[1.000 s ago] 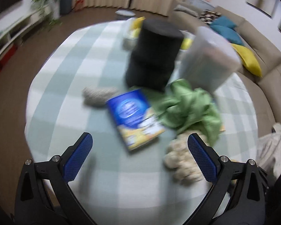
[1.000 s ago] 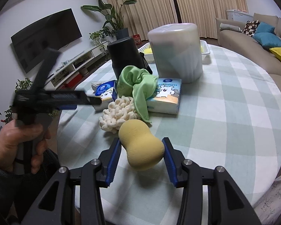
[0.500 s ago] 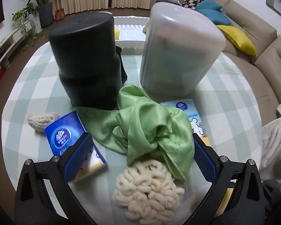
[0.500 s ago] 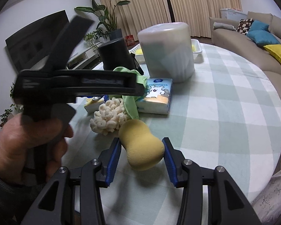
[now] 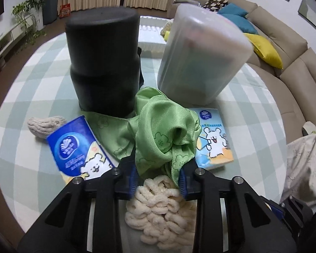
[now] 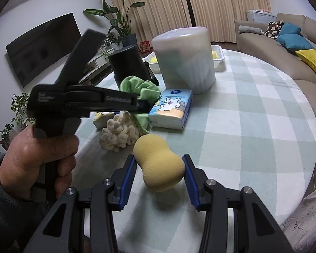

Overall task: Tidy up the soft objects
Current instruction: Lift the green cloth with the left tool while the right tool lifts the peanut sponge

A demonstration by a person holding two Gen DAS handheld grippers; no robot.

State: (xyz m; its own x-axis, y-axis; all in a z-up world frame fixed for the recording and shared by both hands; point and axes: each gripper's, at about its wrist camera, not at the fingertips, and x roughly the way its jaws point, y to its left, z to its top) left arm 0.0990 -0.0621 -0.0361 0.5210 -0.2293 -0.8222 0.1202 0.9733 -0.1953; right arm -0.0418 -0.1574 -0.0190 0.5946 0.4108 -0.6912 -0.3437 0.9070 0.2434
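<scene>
Now the left gripper (image 5: 158, 178) had its jaws pinched tight on the green cloth (image 5: 160, 132), bunched above the cream chenille mitt (image 5: 158, 208) on the checked table (image 5: 252, 109). Meanwhile the right gripper (image 6: 159, 176) stood partly open, clasping the yellow sponge (image 6: 158, 164) near the table's edge.

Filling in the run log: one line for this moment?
left gripper: shut on crumpled green cloth | right gripper: shut on yellow peanut-shaped sponge

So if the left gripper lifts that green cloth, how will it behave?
The green cloth looks thin and crumpled, so it will probably hang limp. One edge lies under the black canister, so it may drag.
</scene>
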